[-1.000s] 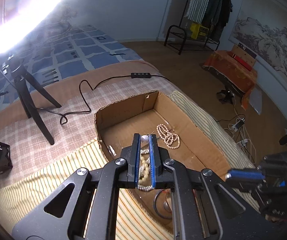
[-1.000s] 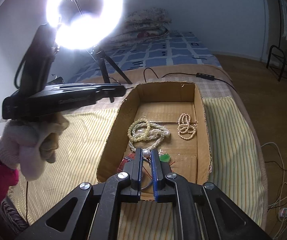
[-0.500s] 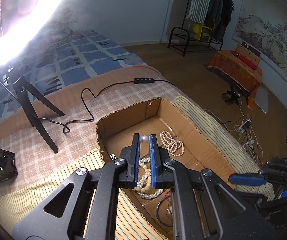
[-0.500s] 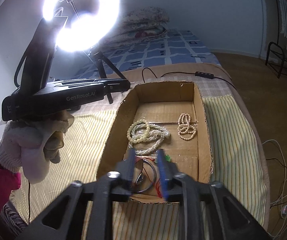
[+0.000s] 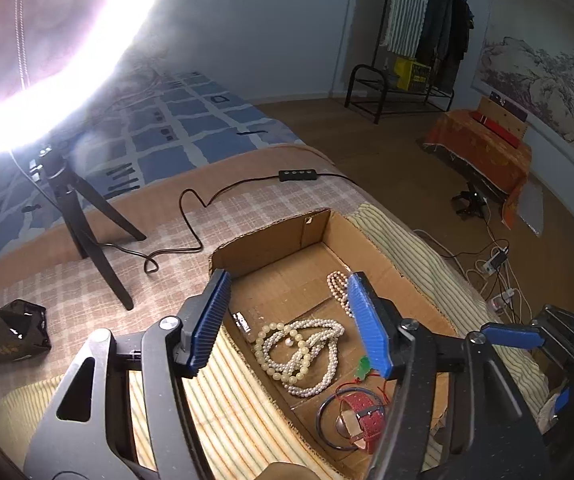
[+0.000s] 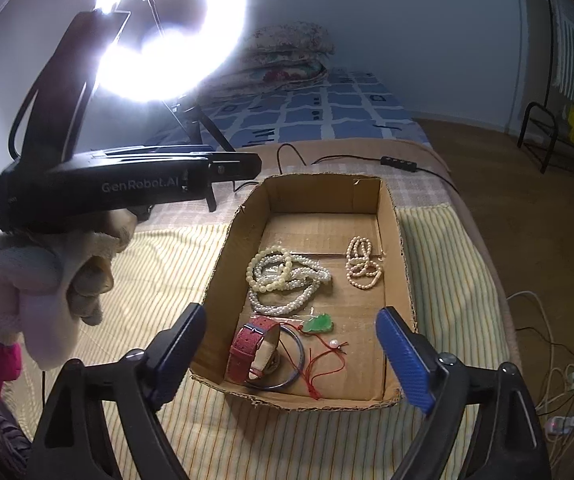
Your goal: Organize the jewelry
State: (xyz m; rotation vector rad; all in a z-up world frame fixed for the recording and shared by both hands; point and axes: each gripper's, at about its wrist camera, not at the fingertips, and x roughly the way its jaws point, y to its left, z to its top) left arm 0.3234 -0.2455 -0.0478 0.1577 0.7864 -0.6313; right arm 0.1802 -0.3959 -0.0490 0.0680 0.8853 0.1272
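Observation:
An open cardboard box (image 5: 271, 236) (image 6: 323, 196) lies on a striped cloth. Inside are a heap of white pearl necklaces (image 5: 299, 348) (image 6: 283, 276), a pinkish pearl strand (image 5: 337, 286) (image 6: 363, 264), a green pendant (image 6: 319, 324) on red cord, a red watch strap (image 6: 247, 348) and a dark bangle (image 5: 327, 412). My left gripper (image 5: 289, 324) hovers over the necklaces, its jaws opening, nothing pressed between them; a loose pearl (image 5: 289, 343) rests below. My right gripper (image 6: 291, 356) hangs above the box's near end, jaws opening wide, with a small pearl (image 6: 333, 344) lying beneath.
A bright ring light on a black tripod (image 5: 83, 232) stands behind the box, its cable and switch (image 5: 297, 175) trailing over the checked cover. A black bag (image 5: 3, 332) sits at the left. Cables and plugs (image 6: 559, 380) litter the floor beside the bed. A gloved hand (image 6: 43, 280) holds the left gripper.
Both grippers were shut, each pinching a small pearl, and now stand open. The right spread first, then the left. The pearls now lie in the box.

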